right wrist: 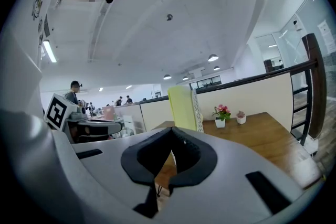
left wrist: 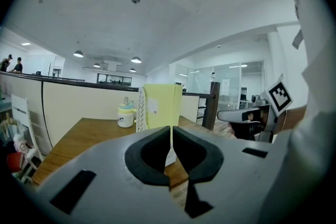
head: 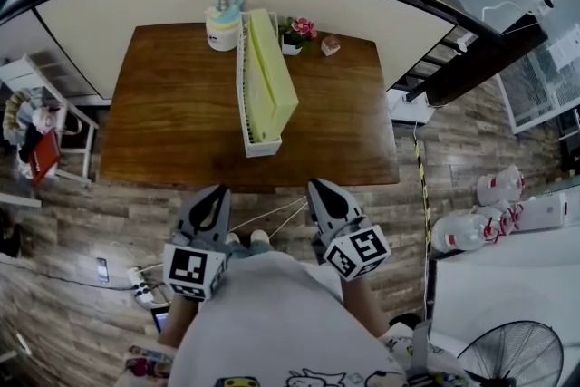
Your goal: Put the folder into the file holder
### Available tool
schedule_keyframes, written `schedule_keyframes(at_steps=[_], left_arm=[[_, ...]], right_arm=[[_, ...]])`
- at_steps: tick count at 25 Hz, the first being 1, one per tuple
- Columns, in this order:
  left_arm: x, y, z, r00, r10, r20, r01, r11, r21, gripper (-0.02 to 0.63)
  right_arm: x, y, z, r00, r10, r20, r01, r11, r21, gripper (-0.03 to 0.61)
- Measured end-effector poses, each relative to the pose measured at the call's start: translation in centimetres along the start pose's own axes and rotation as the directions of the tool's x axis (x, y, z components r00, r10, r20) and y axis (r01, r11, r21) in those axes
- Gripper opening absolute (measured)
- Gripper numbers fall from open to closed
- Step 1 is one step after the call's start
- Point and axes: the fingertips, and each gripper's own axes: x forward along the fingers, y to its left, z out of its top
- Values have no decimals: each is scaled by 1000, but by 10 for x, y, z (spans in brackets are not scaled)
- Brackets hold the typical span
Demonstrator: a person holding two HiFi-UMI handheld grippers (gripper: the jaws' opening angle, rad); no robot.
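Folder stands upright inside the white file holder on the table; we judge placement done. Left gripper and right gripper hang off the near table edge, jaws together and empty. We advise retreating without nudging the holder. Its walls hide the folder's bottom edge, so full seating is unverified.
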Motion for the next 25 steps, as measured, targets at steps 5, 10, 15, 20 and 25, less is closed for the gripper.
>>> schedule_keyframes(at_steps=[5,10,15,20,25], left_arm=[[-1,-1,3,1000,-7,6,7,1000,-9,15],[-1,-2,6,1000,-21,12,21,1000,-11,15],[-1,0,8,999,-24,21,24,1000,9,15],[-2,3,7,1000,-20,16,20,1000,2,15],[-1,2,9,999,-34,14,34,999,15,15]], right_arm=[[2,1,3,1000,0,2,0,1000,-3,0],[2,1,4,1000,-6,1,6,1000,-10,0],[2,-1,5,1000,-11,-1,11,1000,-17,0],[0,-1,4,1000,-13,-13,12,999,-30,-1],[-2,-4,6,1000,-20,-8,20,999,-36,0]])
